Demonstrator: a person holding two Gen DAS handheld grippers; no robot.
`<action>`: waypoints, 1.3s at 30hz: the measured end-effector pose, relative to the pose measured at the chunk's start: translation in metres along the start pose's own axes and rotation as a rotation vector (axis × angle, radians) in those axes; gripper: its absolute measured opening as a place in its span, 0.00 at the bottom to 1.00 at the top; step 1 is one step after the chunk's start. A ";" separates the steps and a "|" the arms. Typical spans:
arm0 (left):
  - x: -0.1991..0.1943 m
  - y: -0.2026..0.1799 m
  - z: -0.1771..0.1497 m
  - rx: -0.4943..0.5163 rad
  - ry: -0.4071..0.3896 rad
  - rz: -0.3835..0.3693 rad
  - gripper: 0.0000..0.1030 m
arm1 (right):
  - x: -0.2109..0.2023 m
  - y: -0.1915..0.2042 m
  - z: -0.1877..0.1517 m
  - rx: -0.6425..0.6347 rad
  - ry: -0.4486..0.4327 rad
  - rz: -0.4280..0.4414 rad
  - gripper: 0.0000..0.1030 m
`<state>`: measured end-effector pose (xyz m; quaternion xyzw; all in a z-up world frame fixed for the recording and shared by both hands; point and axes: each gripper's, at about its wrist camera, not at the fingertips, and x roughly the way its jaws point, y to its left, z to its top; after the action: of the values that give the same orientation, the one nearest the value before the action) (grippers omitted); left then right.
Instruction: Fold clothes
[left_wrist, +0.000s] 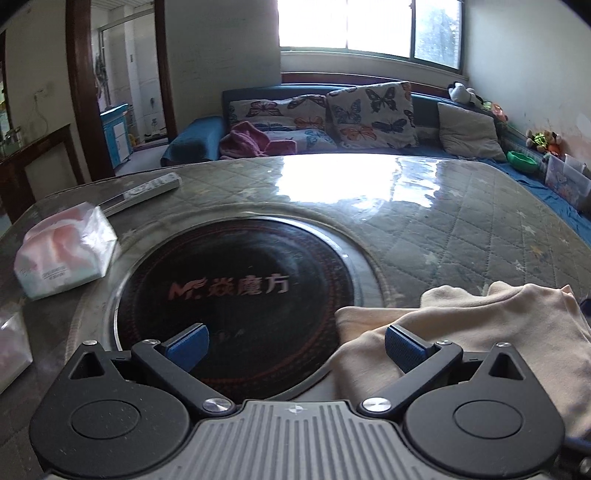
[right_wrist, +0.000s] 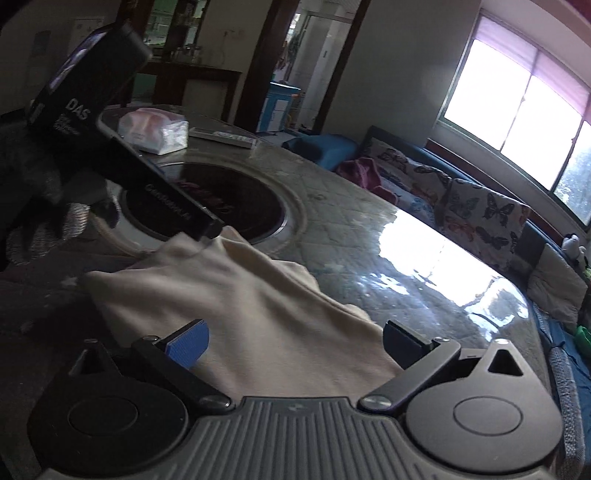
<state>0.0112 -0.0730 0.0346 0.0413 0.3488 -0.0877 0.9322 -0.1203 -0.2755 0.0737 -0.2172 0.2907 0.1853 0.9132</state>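
Left wrist view: left hand-held gripper (left_wrist: 295, 345) is wide open w/ nothing between its pads, hovering over the dark round inset (left_wrist: 236, 291) of the worktop (left_wrist: 424, 221); the cream garment (left_wrist: 480, 332) lies bunched just to its right, one pad over the cloth's edge. Right wrist view: right hand-held gripper (right_wrist: 295, 345) is also wide open, empty, above the same garment, which sits heaped at the worktop's near side. Risk: jaws closing on a thick bunch, not a single edge, giving a crooked fold; dragging cloth could nudge the tissue pack (left_wrist: 66, 251).

soft matt cream cloth garment (right_wrist: 236, 306) on a glossy table (left_wrist: 424, 206) covering; crinkly plastic tissue pack (left_wrist: 66, 251).
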 end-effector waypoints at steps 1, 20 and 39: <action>-0.002 0.005 -0.002 -0.007 0.000 0.005 1.00 | -0.001 0.007 0.001 -0.012 0.000 0.017 0.93; -0.026 0.057 -0.026 -0.316 0.056 -0.162 0.87 | 0.007 0.100 0.019 -0.298 0.028 0.224 0.47; -0.013 0.061 -0.039 -0.712 0.179 -0.430 0.91 | -0.011 0.041 0.033 0.007 -0.001 0.312 0.11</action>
<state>-0.0118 -0.0057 0.0148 -0.3495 0.4375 -0.1502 0.8148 -0.1326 -0.2272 0.0923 -0.1661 0.3210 0.3239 0.8743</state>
